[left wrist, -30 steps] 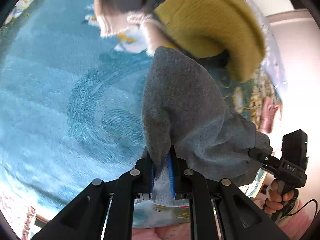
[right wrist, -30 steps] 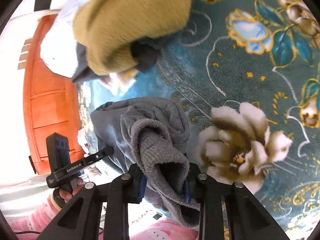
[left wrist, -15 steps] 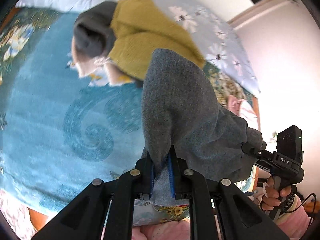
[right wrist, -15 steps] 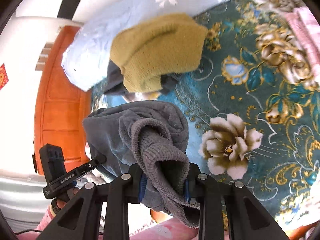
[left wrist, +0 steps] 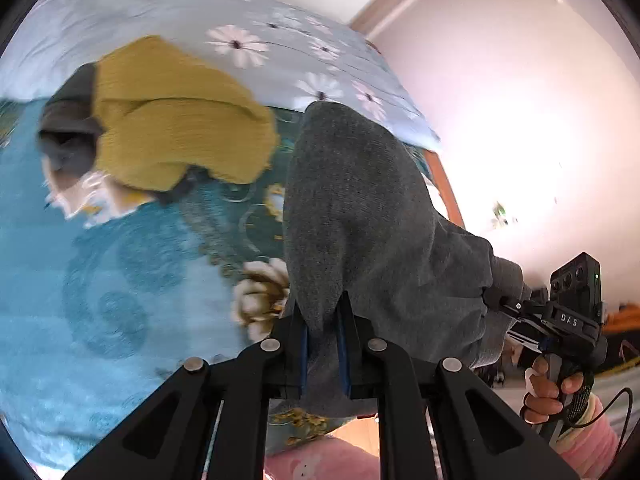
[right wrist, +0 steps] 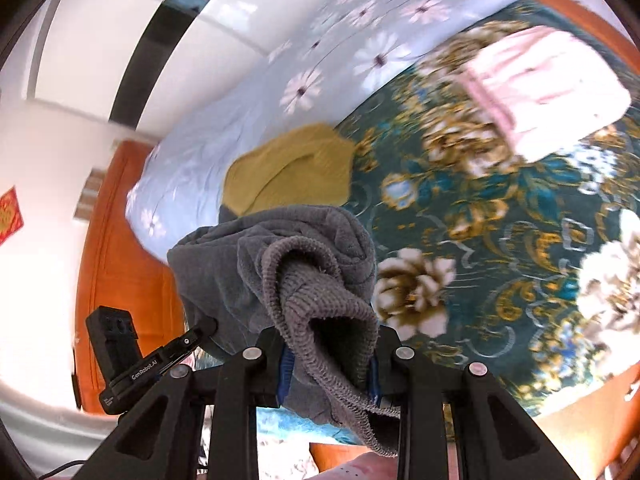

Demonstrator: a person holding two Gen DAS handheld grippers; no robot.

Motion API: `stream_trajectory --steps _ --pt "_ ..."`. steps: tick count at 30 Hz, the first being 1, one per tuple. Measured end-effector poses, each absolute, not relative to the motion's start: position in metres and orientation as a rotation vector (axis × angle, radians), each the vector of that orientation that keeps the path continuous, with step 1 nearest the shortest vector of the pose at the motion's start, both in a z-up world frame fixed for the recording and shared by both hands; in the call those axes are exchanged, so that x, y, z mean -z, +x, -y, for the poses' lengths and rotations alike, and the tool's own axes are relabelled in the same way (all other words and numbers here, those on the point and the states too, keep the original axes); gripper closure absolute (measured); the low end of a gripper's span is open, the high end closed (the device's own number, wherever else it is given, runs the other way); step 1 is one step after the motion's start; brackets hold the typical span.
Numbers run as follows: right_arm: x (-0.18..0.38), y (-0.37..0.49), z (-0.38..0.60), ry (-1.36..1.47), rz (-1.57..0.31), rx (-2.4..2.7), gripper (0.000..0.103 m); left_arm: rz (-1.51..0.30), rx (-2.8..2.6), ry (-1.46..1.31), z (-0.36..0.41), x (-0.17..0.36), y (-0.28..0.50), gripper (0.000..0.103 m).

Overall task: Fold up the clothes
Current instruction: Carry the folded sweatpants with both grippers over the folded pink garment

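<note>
A grey knit garment (left wrist: 360, 208) hangs in the air between my two grippers, above a bed with a teal floral blanket (left wrist: 120, 272). My left gripper (left wrist: 323, 340) is shut on one edge of it. My right gripper (right wrist: 330, 360) is shut on its ribbed hem (right wrist: 316, 304). The right gripper also shows in the left wrist view (left wrist: 500, 302) at the garment's far end. The left gripper also shows in the right wrist view (right wrist: 204, 328), pinching the garment's left side.
A yellow knit sweater (left wrist: 176, 120) lies in a pile with a dark grey garment (left wrist: 68, 120) on the blanket. A folded pink garment (right wrist: 544, 80) lies at the far right. A light blue daisy-print quilt (right wrist: 320, 80) lies behind. An orange wooden bed frame (right wrist: 116, 240) stands at the left.
Both grippers have lifted and tilted up with the grey garment still held. The clothes pile and blanket now look farther away, and the quilt and walls have come into view.
</note>
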State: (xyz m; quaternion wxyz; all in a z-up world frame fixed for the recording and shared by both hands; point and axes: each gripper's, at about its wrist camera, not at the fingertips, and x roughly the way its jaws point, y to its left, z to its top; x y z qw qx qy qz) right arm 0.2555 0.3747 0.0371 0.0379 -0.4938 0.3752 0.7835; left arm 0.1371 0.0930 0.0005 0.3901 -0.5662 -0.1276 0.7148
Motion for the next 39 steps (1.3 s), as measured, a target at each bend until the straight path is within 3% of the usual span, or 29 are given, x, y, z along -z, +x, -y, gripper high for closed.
stream_trajectory --steps 14,29,39 --pt "-0.044 0.273 -0.528 -1.339 -1.274 -2.387 0.072 0.193 -1.794 -1.406 -0.258 -0.020 0.131 0.091" --pt "-0.032 0.188 -0.800 -1.675 -1.224 -2.294 0.072 0.229 -1.701 -1.720 -0.507 0.013 0.109 0.091" --pt "-0.006 0.086 -0.879 -1.854 -1.106 -2.278 0.072 0.276 -1.654 -1.886 -0.583 0.051 0.046 0.091"
